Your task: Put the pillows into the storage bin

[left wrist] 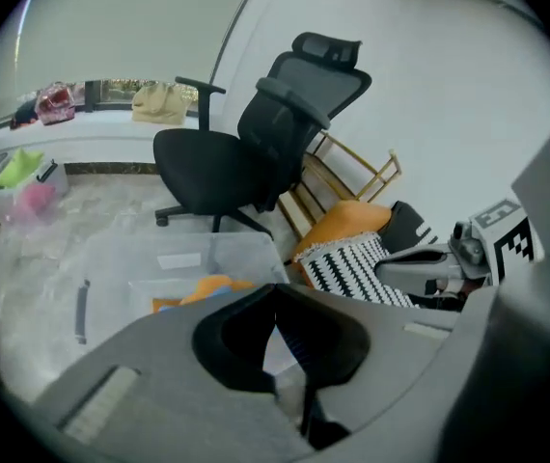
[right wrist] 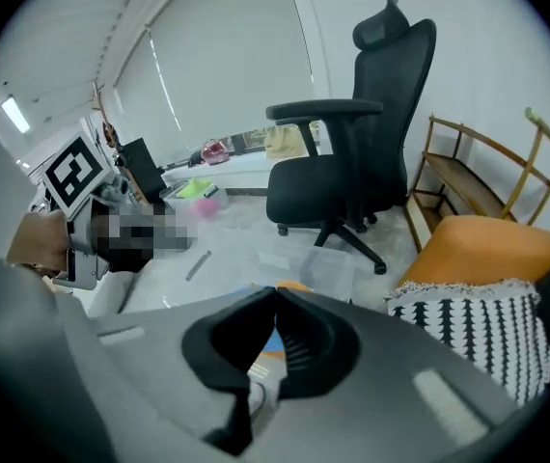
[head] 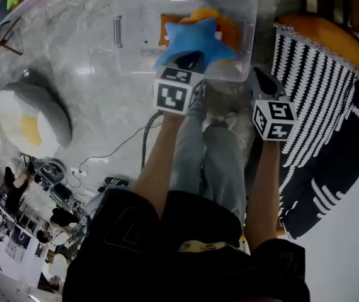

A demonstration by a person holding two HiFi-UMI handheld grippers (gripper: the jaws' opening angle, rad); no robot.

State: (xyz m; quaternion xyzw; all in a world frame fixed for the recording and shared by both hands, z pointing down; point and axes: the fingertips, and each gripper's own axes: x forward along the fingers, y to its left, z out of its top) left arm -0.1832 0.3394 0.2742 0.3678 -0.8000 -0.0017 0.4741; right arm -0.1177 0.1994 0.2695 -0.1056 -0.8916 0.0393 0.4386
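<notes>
A clear storage bin (head: 124,24) stands on the floor ahead, holding an orange pillow (head: 227,24) with a blue star-shaped pillow (head: 195,39) on top. My left gripper (head: 189,61) hovers at the bin's near edge, over the blue pillow, shut with nothing between its fingers (left wrist: 275,292). The right gripper (head: 262,82) hangs right of the bin, also shut and empty (right wrist: 275,292). Beside it lie a black-and-white patterned pillow (head: 318,106) and an orange pillow (head: 321,27). A grey, white and yellow pillow (head: 31,118) lies on the floor at the left.
A black office chair (left wrist: 256,152) stands beyond the bin, with a wooden rack (right wrist: 468,177) next to it. A cable (head: 126,146) runs over the marble floor. The person's legs (head: 208,162) stand between the two grippers. A small clear box (left wrist: 14,177) with coloured items sits far left.
</notes>
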